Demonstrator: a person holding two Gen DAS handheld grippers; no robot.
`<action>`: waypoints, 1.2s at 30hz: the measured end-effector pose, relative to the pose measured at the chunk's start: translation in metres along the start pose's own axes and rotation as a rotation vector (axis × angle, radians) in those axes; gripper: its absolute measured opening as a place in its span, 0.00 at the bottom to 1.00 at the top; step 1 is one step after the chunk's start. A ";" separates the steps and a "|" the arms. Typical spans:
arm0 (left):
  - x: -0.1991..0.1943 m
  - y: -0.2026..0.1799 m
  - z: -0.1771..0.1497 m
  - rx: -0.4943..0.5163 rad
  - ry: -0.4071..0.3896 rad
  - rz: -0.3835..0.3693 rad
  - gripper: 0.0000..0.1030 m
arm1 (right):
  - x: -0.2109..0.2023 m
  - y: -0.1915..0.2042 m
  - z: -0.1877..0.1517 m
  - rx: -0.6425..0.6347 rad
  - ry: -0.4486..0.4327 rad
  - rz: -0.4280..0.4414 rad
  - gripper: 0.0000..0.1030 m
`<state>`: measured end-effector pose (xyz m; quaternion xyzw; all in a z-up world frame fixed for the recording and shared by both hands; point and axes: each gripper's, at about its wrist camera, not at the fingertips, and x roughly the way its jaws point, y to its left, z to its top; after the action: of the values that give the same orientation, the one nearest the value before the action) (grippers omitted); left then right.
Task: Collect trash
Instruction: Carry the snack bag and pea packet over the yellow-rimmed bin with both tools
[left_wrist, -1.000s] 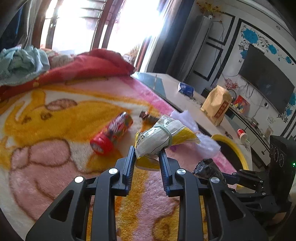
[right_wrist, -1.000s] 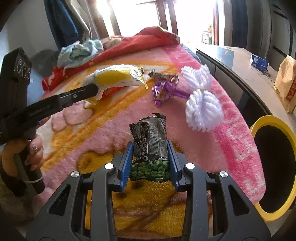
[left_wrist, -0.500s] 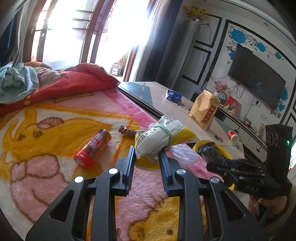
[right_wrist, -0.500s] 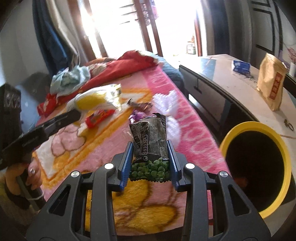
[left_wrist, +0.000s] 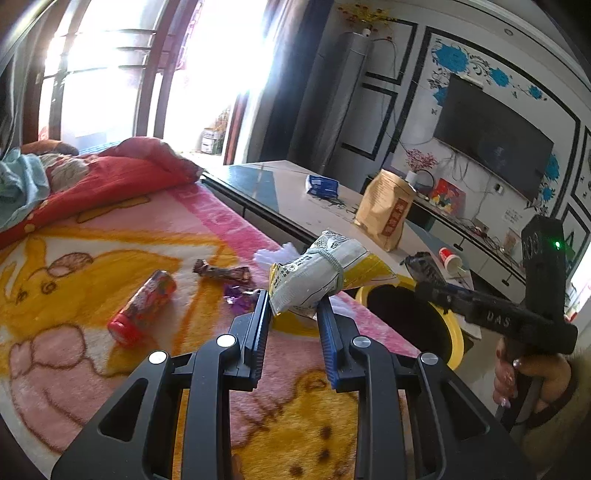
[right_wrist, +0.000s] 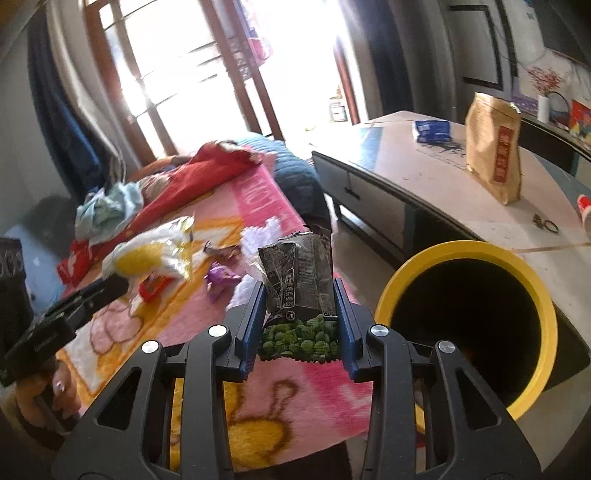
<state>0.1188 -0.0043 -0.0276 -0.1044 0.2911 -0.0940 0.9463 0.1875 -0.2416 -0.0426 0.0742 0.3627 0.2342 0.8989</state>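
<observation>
My right tool (right_wrist: 300, 317) is clamped on a dark pea packet (right_wrist: 298, 295), printed with green peas at its lower end; the packet stands upright between the jaws, raised above the blanket (right_wrist: 258, 206) and just left of the bin (right_wrist: 465, 251). On the packet a column of small percentages can be made out, roughly "23%", "16%", "52%"; the rest of its print is too fine to read.

My left tool (left_wrist: 291, 314) is clamped on a white-and-yellow bag (left_wrist: 321, 269) bound with a band; the bag tilts up and to the right, held over the blanket's edge, with the bin (left_wrist: 456, 332) beyond it. Its small print is illegible. From this side the right tool's body shows the letters "DAS", and its packet appears to hang near the bin's rim.

Judged progress: two pieces of trash are lifted and carried close to the yellow bin, neither yet released. Whether the bin already holds anything cannot be told; its inside is dark.

Left on the blanket: a red can (left_wrist: 142, 308) lying on its side, a brown wrapper (left_wrist: 221, 272), a purple wrapper (left_wrist: 236, 294), and some white fluffy material (left_wrist: 275, 254) partly hidden behind the bag.

On the counter (left_wrist: 280, 192) stand a tan paper bag (left_wrist: 388, 214) with a red label, its characters unreadable, and a small blue packet (left_wrist: 322, 185); whether these count as trash is unclear.
</observation>
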 end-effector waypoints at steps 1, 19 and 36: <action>0.001 -0.003 0.000 0.007 0.002 -0.005 0.24 | -0.001 -0.004 0.001 0.010 -0.004 -0.005 0.28; 0.030 -0.058 -0.001 0.113 0.052 -0.093 0.24 | -0.022 -0.066 0.005 0.152 -0.078 -0.110 0.28; 0.062 -0.101 -0.008 0.197 0.105 -0.139 0.24 | -0.033 -0.116 -0.001 0.278 -0.110 -0.182 0.28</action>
<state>0.1523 -0.1173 -0.0415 -0.0258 0.3219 -0.1927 0.9266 0.2090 -0.3598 -0.0577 0.1773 0.3471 0.0950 0.9160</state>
